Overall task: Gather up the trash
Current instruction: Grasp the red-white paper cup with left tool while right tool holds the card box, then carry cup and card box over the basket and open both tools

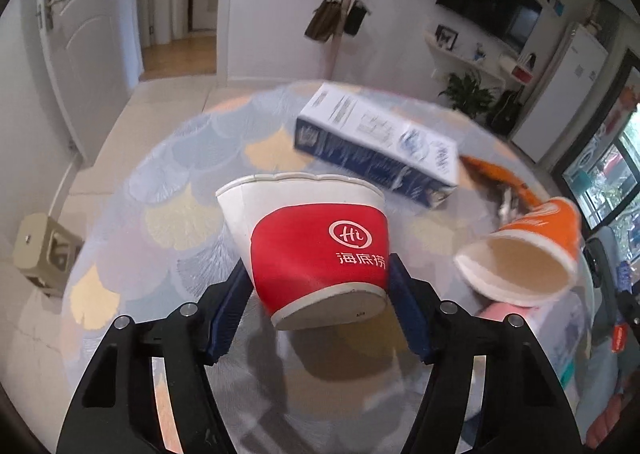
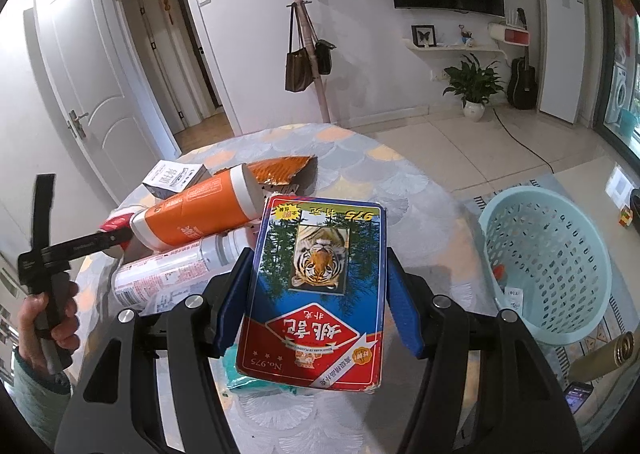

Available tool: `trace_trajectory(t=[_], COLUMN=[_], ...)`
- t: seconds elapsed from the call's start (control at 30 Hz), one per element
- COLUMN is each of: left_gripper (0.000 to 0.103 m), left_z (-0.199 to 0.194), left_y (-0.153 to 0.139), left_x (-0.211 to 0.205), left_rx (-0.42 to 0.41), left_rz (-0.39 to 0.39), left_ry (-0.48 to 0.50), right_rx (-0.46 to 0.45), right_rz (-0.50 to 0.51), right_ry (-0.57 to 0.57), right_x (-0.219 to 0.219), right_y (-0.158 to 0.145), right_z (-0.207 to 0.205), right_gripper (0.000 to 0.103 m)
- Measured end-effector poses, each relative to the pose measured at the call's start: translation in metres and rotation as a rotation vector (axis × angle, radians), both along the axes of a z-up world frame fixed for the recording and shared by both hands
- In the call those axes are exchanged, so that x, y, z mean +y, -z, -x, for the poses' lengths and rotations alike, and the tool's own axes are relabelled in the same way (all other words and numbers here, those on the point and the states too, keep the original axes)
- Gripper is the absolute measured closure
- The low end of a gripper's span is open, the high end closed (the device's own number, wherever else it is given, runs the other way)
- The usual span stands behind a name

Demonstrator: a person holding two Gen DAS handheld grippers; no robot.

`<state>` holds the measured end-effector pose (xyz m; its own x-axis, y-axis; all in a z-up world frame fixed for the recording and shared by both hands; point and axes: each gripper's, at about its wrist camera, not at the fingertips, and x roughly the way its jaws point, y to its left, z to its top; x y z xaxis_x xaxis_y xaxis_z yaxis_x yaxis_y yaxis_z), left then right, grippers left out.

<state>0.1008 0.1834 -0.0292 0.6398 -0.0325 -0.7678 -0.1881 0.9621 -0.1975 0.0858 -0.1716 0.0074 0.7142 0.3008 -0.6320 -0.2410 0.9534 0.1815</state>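
Red paper cup [image 1: 320, 250] on the left, card box [image 2: 320, 294] on the right, both lifted over the round table [image 2: 400, 181].

Left gripper [image 1: 320, 286] pinches the cup; near its right lies an orange cup [image 1: 532, 254], far behind it a blue-white carton [image 1: 376, 145]. Right gripper [image 2: 320, 294] pinches the tiger box; farther right, a pale blue basket [image 2: 548, 266] stands on the floor.
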Motion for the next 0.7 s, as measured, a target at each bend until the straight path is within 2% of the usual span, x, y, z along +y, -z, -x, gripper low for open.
trace_trajectory(t=[0.23, 0.4, 0.53, 0.7], left_gripper=[0.038, 0.038, 0.038, 0.038], left_z=[0.021, 0.015, -0.003, -0.039], left_y=[-0.067, -0.108, -0.119, -0.107], left_x=[-0.053, -0.135, -0.207, -0.29], left_rx=[-0.168, -0.255, -0.267, -0.237], left_rz=[-0.015, 0.002, 0.011, 0.038], left_ry=[0.089, 0.235, 0.354, 0.457], right_rx=[-0.059, -0.092, -0.103, -0.079], right_rz=[0.001, -0.006, -0.013, -0.012], right_ry=[0.05, 0.114, 0.185, 0.267], right_x=[-0.022, -0.054, -0.091, -0.139], right_y=[-0.017, -0.029, -0.033, -0.022], right_z=[0.0, -0.008, -0.02, -0.04], right_gripper=[0.044, 0.044, 0.044, 0.044])
